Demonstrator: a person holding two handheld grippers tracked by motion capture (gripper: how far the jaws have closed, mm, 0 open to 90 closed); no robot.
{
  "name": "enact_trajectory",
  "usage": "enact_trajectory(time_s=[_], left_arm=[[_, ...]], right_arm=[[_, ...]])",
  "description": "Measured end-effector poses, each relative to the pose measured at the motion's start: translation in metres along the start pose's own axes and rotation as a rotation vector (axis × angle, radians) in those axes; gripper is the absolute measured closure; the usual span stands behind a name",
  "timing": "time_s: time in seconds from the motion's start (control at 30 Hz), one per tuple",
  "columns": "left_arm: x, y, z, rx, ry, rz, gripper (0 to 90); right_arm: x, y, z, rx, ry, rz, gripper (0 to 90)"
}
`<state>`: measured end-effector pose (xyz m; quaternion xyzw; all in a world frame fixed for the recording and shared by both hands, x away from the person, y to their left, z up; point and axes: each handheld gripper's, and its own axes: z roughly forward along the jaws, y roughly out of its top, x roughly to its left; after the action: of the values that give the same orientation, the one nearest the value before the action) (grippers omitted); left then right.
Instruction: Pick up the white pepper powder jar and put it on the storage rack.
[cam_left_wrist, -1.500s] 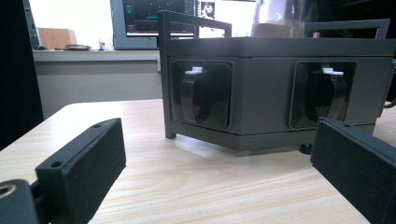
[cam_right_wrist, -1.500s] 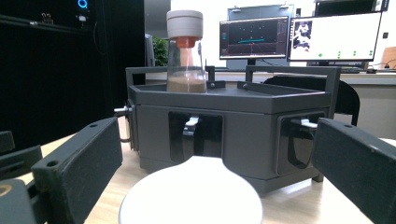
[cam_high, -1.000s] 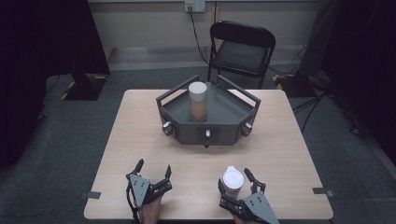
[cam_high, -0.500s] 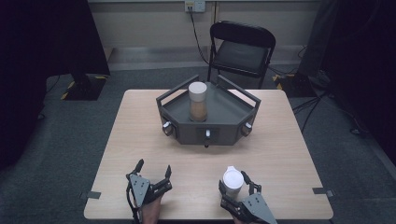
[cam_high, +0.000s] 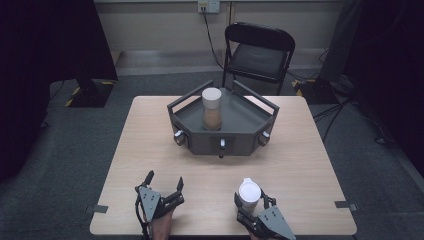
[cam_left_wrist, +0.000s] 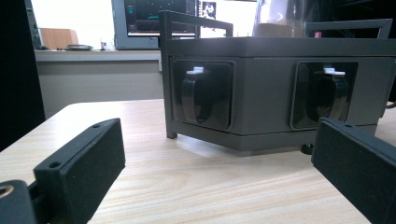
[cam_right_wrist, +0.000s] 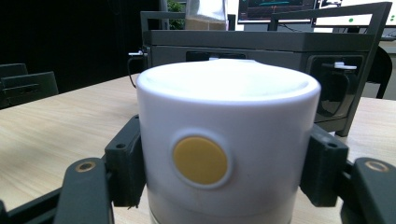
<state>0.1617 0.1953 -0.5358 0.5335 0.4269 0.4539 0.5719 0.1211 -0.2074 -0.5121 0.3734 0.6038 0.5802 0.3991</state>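
My right gripper (cam_high: 248, 207) has just been closing, and now its jaws press on both sides of the white container (cam_high: 249, 195), which stands upright between them near the front edge of the table (cam_high: 300, 165), toward the front right corner. A second ago the jaws stood wide on either side of it with gaps; now, in the right gripper view, the black pads sit flush against the white wall (cam_right_wrist: 224, 140) left and right, the yellow dot (cam_right_wrist: 200, 160) facing my camera. I judge that the grasp is made and the container is ready to be lifted (its base is on the wood as far as I can tell, though the bottom is cut off in my close view).

My left gripper (cam_high: 162, 185) holds nothing: its jaws are spread wide, with bare tabletop between them, and it rests near the front edge toward the front left corner, pointing at the dark grey tray (cam_high: 235, 142) at the middle of the table. In the left gripper view I look level at the tray's front panels with their knobs (cam_left_wrist: 194, 93).

A jar with brown contents and a white lid (cam_high: 212, 107) stands upright on the tray. Both my hands lie low at the front edge, grippers aimed forward.
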Motion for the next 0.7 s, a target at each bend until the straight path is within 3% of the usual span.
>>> enact_trajectory(time_s=[0.7], left_arm=[[0.000,0.000,0.000,0.000,-0.002,0.000,2.2]], right_arm=[[0.004,0.013,0.001,0.031,-0.013,0.014,30.0]])
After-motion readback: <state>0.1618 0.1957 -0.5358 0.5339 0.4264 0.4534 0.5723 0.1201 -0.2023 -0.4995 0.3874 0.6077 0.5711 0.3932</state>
